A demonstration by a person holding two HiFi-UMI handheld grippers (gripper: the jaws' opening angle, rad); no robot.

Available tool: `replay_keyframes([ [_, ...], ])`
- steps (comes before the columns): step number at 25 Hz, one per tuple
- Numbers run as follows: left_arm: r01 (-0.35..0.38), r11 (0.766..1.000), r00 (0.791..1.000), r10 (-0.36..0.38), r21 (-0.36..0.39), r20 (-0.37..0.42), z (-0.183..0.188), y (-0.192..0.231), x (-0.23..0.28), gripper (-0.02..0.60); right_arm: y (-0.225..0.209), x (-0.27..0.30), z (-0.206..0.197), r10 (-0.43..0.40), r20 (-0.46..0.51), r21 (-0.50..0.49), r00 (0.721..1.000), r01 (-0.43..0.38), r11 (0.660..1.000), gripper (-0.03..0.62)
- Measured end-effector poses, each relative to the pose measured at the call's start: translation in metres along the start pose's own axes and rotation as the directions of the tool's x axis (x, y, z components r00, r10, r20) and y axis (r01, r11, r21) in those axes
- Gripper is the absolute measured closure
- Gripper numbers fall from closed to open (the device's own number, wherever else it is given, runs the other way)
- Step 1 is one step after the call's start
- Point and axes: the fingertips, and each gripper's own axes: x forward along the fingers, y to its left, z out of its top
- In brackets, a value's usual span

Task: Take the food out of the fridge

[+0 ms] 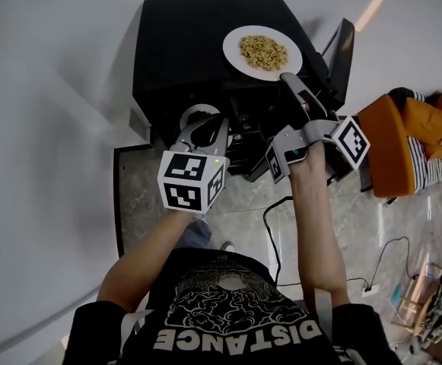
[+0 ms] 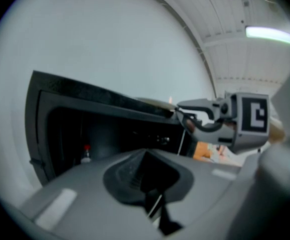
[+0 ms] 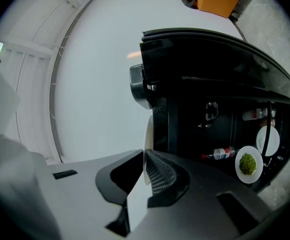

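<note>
White plate of yellow grain (image 1: 234, 52) sits on or just over black fridge (image 1: 182, 44) top. right gripper (image 1: 285, 75) pinches its rim. left gripper (image 1: 217, 124) is pressed together, empty. Risk: a one-edge pinch may tilt the plate, spilling grain.

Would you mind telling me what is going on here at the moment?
A person is emptying a small black fridge with a gripper in each hand. The right gripper is shut on the rim of a white plate of yellowish food, at the fridge's top. The left gripper, jaws together and empty, points at the open fridge. A plate of green food and a bottle are inside.
</note>
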Motion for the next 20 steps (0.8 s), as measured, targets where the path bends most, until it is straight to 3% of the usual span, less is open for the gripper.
replay_keyframes([
  [8,-0.015,1.000,1.000,0.015,-0.010,0.003,0.000,0.005,0.002,0.578,0.001,0.001,0.003,0.038,-0.011,-0.042,0.999,-0.039,0.998,0.578],
  [14,-0.031,0.999,0.999,0.031,-0.010,-0.004,-0.001,0.007,0.010,0.578,0.003,-0.010,0.002,0.042,-0.053,-0.174,0.998,-0.051,0.983,0.568],
  [17,-0.040,0.999,0.999,0.040,-0.005,-0.002,-0.009,-0.005,-0.005,0.578,0.007,-0.033,-0.015,0.018,-0.102,-0.341,0.995,-0.052,0.939,0.568],
  [20,-0.053,0.999,0.999,0.053,-0.008,-0.010,-0.022,-0.014,-0.018,0.578,-0.001,-0.052,-0.040,-0.059,-0.160,-0.528,0.985,-0.035,0.848,0.568],
])
